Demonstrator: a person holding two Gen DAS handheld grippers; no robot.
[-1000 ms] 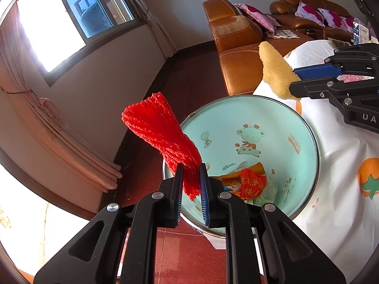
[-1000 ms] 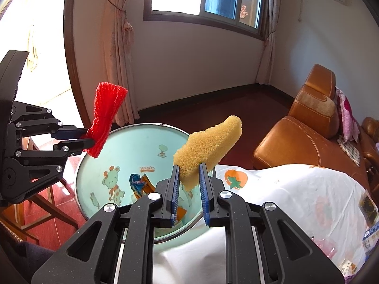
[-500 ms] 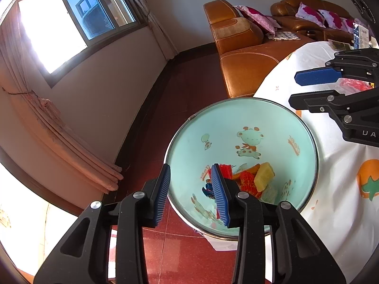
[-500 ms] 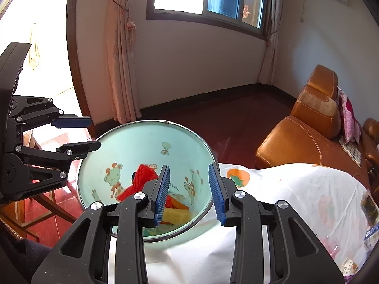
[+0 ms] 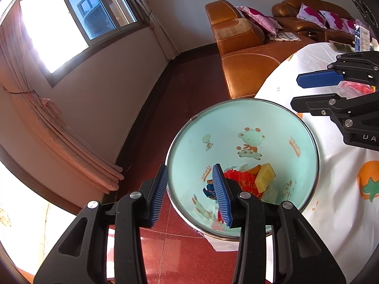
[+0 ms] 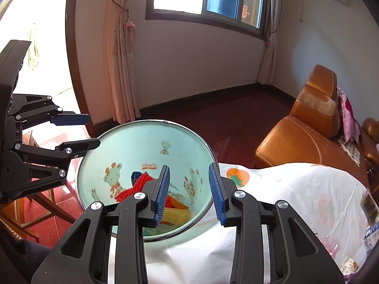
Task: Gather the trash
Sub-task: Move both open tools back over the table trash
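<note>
My left gripper and right gripper, jaws just parted and empty, hang over the mint bin beside the table's white cloth; inside it lie the red mesh and yellow sponge.

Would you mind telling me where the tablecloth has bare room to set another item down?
The tablecloth lies bare between the mint basin and the packets near its far right edge, around the printed orange. It is crowded inside the basin, where the red mesh and yellow sponge lie.
</note>
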